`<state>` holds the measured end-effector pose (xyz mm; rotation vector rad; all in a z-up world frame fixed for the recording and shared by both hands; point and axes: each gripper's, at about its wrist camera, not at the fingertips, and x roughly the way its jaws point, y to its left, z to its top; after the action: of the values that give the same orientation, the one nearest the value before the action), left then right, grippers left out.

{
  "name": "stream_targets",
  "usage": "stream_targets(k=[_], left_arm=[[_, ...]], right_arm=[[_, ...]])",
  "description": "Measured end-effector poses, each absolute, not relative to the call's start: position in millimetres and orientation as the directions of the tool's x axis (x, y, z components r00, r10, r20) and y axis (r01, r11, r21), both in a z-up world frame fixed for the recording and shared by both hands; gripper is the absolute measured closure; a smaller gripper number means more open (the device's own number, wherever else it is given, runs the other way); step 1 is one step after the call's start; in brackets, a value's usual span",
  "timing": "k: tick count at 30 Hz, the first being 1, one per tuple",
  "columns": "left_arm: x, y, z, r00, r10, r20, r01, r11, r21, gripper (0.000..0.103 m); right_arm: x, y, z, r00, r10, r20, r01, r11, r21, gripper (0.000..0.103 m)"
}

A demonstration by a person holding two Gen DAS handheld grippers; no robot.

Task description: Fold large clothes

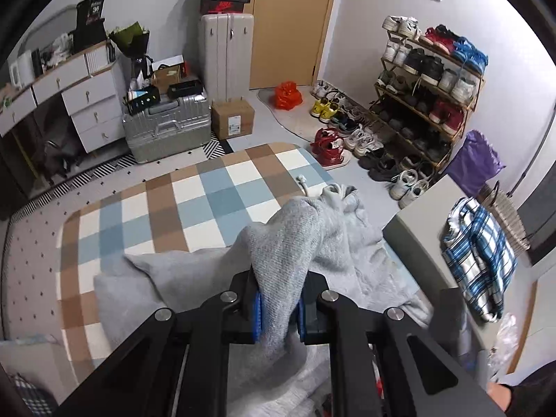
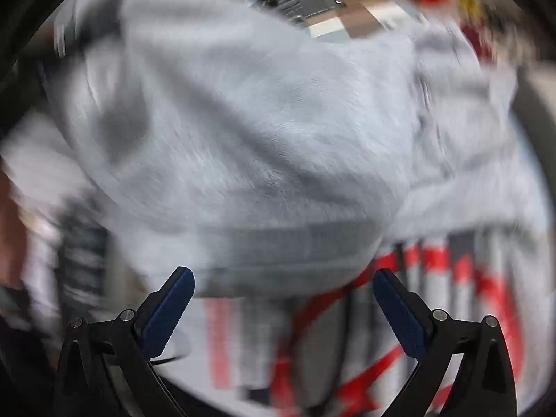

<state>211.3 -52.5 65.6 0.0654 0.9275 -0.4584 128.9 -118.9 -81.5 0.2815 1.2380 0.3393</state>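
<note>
Left gripper clamped on grey garment; right gripper open.

Left wrist view only: checked rug (image 1: pixel 180 208) at 9 o'clock, shoe rack (image 1: pixel 427 93) at 2 o'clock, garment (image 1: pixel 295 243) draped from centre down to 6 o'clock, pinched between the left gripper (image 1: pixel 279 316) pads. Right wrist view only, blurred: garment (image 2: pixel 260 132) fills the frame; right gripper (image 2: pixel 283 309) at 6 o'clock, jaws spread, nothing between them.

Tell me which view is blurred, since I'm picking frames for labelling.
Right wrist view: heavy motion smear across the grey garment; only the open right gripper is sharp. Left wrist view: sharp, fisheye-bent at its edges, left gripper clamping the grey fabric.
</note>
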Motion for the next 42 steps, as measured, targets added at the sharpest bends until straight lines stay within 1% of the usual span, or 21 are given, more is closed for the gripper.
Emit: stream_targets(k=[3, 6, 8, 10, 11, 13, 14, 15, 18, 20, 21, 25, 27, 28, 30, 32, 34, 36, 39, 40, 42], left_arm=[[211.4, -51.2, 73.8, 0.507, -0.379, -0.774, 0.403, 0.898, -0.176, 0.093], [209.6, -48.2, 79.7, 0.512, -0.403, -0.759, 0.408, 0.891, -0.198, 0.093], [209.4, -43.8, 82.5, 0.516, -0.436, -0.738, 0.419, 0.879, -0.226, 0.093], [210.2, -40.9, 80.2, 0.518, -0.45, -0.728, 0.429, 0.872, -0.234, 0.093], [210.1, -38.6, 79.3, 0.524, -0.459, -0.718, 0.43, 0.87, -0.242, 0.093], [208.4, -34.7, 74.8, 0.521, -0.485, -0.702, 0.44, 0.858, -0.266, 0.093], [206.5, -33.2, 69.6, 0.514, -0.492, -0.703, 0.442, 0.854, -0.274, 0.093], [205.6, -31.9, 66.1, 0.51, -0.493, -0.705, 0.442, 0.853, -0.278, 0.093], [203.5, -31.7, 49.3, 0.493, -0.475, -0.729, 0.444, 0.858, -0.259, 0.093], [207.5, -30.9, 43.6, 0.479, -0.461, -0.747, 0.432, 0.864, -0.256, 0.093], [210.6, -29.6, 41.5, 0.472, -0.457, -0.753, 0.418, 0.869, -0.265, 0.093], [218.4, -22.9, 42.3, 0.447, -0.473, -0.759, 0.393, 0.866, -0.308, 0.093], [222.0, -22.8, 44.5, 0.446, -0.468, -0.763, 0.394, 0.868, -0.303, 0.093], [222.5, -22.9, 43.2, 0.438, -0.474, -0.764, 0.4, 0.864, -0.306, 0.093], [225.1, -22.4, 41.3, 0.398, -0.509, -0.763, 0.414, 0.842, -0.345, 0.093], [229.3, -15.8, 38.0, 0.332, -0.584, -0.74, 0.401, 0.798, -0.45, 0.093], [230.3, -9.9, 38.9, 0.322, -0.607, -0.727, 0.384, 0.785, -0.485, 0.093], [229.0, -6.6, 41.2, 0.319, -0.615, -0.721, 0.383, 0.779, -0.496, 0.093], [225.9, -4.6, 51.7, 0.35, -0.589, -0.729, 0.409, 0.795, -0.447, 0.093], [226.4, -2.4, 55.3, 0.353, -0.595, -0.722, 0.411, 0.792, -0.452, 0.093], [228.1, 5.6, 64.7, 0.373, -0.624, -0.687, 0.403, 0.775, -0.486, 0.093]], right_arm=[[147.3, -94.5, -85.5, 0.261, 0.31, -0.914, -0.163, 0.948, 0.275, 0.0], [178.3, -89.1, -80.3, 0.3, 0.279, -0.912, -0.168, 0.957, 0.237, 0.0], [198.8, -99.8, -74.1, 0.347, 0.336, -0.876, -0.143, 0.942, 0.304, 0.0], [216.3, -118.7, -68.8, 0.42, 0.389, -0.82, -0.082, 0.916, 0.393, 0.0], [222.5, -128.9, -66.3, 0.474, 0.413, -0.778, -0.06, 0.897, 0.439, 0.0], [224.6, -140.4, -66.1, 0.571, 0.415, -0.708, -0.051, 0.879, 0.474, 0.0], [222.3, -141.1, -70.7, 0.588, 0.419, -0.692, -0.068, 0.878, 0.474, 0.0], [220.8, -137.0, -78.6, 0.564, 0.43, -0.705, -0.081, 0.878, 0.471, 0.0], [208.4, -129.7, -102.1, 0.394, 0.502, -0.77, -0.141, 0.861, 0.489, 0.0], [189.1, -134.4, -106.0, 0.354, 0.431, -0.83, -0.133, 0.902, 0.412, 0.0], [180.4, -137.8, -103.7, 0.351, 0.416, -0.839, -0.138, 0.909, 0.393, 0.0], [131.5, -153.1, -82.9, 0.342, 0.465, -0.816, -0.233, 0.884, 0.406, 0.0], [106.8, -138.2, -76.4, 0.257, 0.526, -0.811, -0.363, 0.83, 0.423, 0.0], [93.8, -123.9, -72.2, 0.214, 0.567, -0.796, -0.456, 0.778, 0.431, 0.0], [83.5, -98.2, -63.4, 0.2, 0.612, -0.765, -0.585, 0.701, 0.408, 0.0], [105.1, -78.6, -73.3, 0.165, 0.638, -0.752, -0.611, 0.665, 0.431, 0.0], [127.8, -59.2, -91.6, 0.111, 0.629, -0.77, -0.575, 0.673, 0.466, 0.0], [145.3, -54.8, -112.4, 0.122, 0.589, -0.799, -0.524, 0.722, 0.452, 0.0], [179.0, -54.6, -110.6, 0.223, 0.59, -0.776, -0.468, 0.763, 0.446, 0.0], [187.3, -54.9, -108.0, 0.264, 0.586, -0.766, -0.474, 0.77, 0.426, 0.0], [197.8, -52.5, -97.8, 0.389, 0.549, -0.74, -0.496, 0.802, 0.333, 0.0]])
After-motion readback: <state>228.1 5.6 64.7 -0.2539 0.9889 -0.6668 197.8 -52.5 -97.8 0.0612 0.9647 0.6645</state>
